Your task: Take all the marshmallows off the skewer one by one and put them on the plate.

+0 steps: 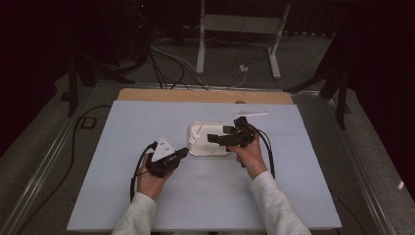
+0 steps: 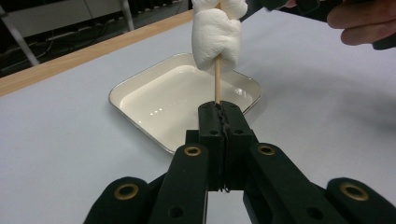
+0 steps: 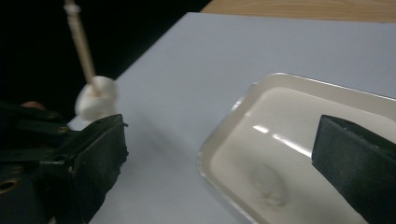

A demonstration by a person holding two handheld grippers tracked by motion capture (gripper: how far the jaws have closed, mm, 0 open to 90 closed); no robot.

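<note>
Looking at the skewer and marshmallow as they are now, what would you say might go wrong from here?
1. The left gripper pinches only the bottom end of the thin skewer, so the top-heavy marshmallow might tilt it or twist it loose.
2. The marshmallow sits low on the skewer and could slide down toward the jaws.
3. The right gripper, open and empty, hangs over the tray close to the marshmallow and might knock it.

White marshmallow (image 2: 217,39) on upright skewer (image 2: 217,86)

A white tray (image 1: 209,152) and thin stick (image 1: 250,114) lie on the pale table (image 1: 147,205).
</note>
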